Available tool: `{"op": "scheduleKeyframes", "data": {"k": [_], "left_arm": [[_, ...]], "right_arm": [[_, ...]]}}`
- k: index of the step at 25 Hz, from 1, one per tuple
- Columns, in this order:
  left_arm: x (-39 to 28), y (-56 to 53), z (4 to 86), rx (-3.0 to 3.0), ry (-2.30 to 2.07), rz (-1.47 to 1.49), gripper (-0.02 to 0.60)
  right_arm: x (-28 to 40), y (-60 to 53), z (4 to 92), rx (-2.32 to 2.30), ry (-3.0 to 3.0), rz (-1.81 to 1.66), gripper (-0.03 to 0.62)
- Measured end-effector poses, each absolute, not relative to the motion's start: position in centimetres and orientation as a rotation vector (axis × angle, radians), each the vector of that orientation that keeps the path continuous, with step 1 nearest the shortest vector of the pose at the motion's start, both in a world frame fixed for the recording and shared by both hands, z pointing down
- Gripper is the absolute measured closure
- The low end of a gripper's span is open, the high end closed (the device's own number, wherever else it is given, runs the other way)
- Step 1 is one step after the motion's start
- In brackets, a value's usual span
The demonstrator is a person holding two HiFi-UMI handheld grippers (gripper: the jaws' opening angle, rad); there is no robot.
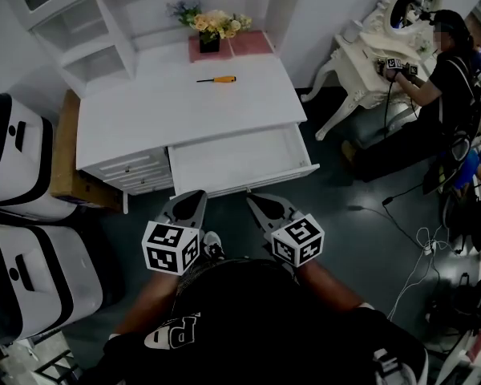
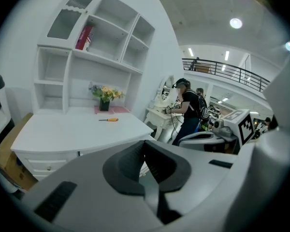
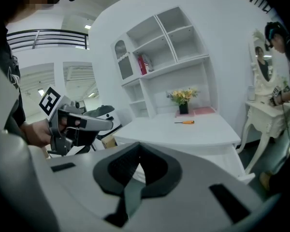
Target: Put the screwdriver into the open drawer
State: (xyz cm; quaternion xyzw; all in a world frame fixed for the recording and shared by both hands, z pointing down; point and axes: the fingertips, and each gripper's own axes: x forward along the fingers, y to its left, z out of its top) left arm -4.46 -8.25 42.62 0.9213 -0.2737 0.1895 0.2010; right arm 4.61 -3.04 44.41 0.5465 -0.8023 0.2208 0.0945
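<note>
An orange-handled screwdriver (image 1: 216, 79) lies on the white desk (image 1: 144, 111), toward its back, in front of the flowers; it also shows as the screwdriver (image 2: 109, 120) and the screwdriver (image 3: 186, 122) in the two gripper views. The open drawer (image 1: 240, 163) sticks out of the desk's front, white inside with nothing in it. My left gripper (image 1: 197, 196) and right gripper (image 1: 255, 200) hover side by side just short of the drawer's front, well away from the screwdriver. Both are shut with nothing between the jaws, as the left gripper (image 2: 144, 144) and the right gripper (image 3: 137, 147) show close up.
A vase of flowers (image 1: 212, 26) on a pink mat stands at the desk's back, under white shelves (image 1: 88, 30). White machines (image 1: 16, 159) and a cardboard box (image 1: 68, 151) crowd the left. A person (image 1: 437, 79) sits at a dressing table (image 1: 377, 54) at the right, with cables (image 1: 421, 247) on the floor.
</note>
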Motion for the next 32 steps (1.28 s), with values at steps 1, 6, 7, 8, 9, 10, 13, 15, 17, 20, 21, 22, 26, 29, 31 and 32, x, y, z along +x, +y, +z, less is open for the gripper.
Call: {"op": "scheduleKeyframes", "data": {"k": [1,6,7,8,9,10,13,15,17,20,21,22,26,29,31,32], "left_arm": [[-4.5,-9.0,42.6,2.58,-0.755,0.533,0.571],[-4.6,-12.2,43.1,2.597,-0.712,0.558,0.571],[-4.6,-12.8,43.1,2.6,-0.704,0.559,0.571],[-4.7,-13.4,43.2,2.604,-0.695,0.56,0.571],[-4.7,-14.0,43.3,2.61,-0.687,0.56,0.571],[-4.7,-14.5,43.3,2.616,-0.68,0.56,0.569],[-4.7,-15.8,43.5,2.626,-0.66,0.559,0.571],[-4.7,-16.3,43.7,2.622,-0.646,0.561,0.569],[-4.7,-16.6,43.9,2.616,-0.631,0.566,0.571],[-4.7,-16.8,44.6,2.609,-0.615,0.578,0.571],[-4.8,-16.9,44.8,2.605,-0.614,0.58,0.571],[-4.8,-17.0,44.9,2.6,-0.614,0.579,0.571],[-4.6,-17.0,44.9,2.593,-0.622,0.577,0.571],[-4.5,-17.4,45.0,2.587,-0.635,0.581,0.571],[-4.5,-17.7,45.2,2.579,-0.646,0.588,0.571],[-4.5,-17.8,45.4,2.574,-0.654,0.592,0.571]], "right_arm": [[4.6,-3.7,44.5,1.629,-2.373,0.657,0.585],[4.4,-6.9,44.6,1.66,-2.35,0.653,0.585],[4.3,-7.5,44.6,1.667,-2.344,0.651,0.585],[4.3,-8.0,44.6,1.676,-2.338,0.649,0.585],[4.3,-8.5,44.7,1.685,-2.333,0.647,0.585],[4.3,-9.0,44.8,1.693,-2.328,0.646,0.585],[4.2,-9.9,45.0,1.71,-2.311,0.646,0.585],[4.1,-10.1,45.1,1.718,-2.298,0.653,0.585],[4.2,-10.3,45.2,1.723,-2.285,0.66,0.585],[4.3,-10.7,45.5,1.726,-2.271,0.666,0.585],[4.3,-10.8,45.6,1.725,-2.267,0.667,0.585],[4.3,-10.9,45.6,1.722,-2.265,0.668,0.585],[4.6,-11.2,45.3,1.708,-2.269,0.662,0.585],[4.9,-11.9,45.1,1.692,-2.282,0.645,0.585],[5.1,-12.4,45.0,1.675,-2.292,0.625,0.585],[5.2,-12.8,45.0,1.666,-2.295,0.614,0.585]]}}
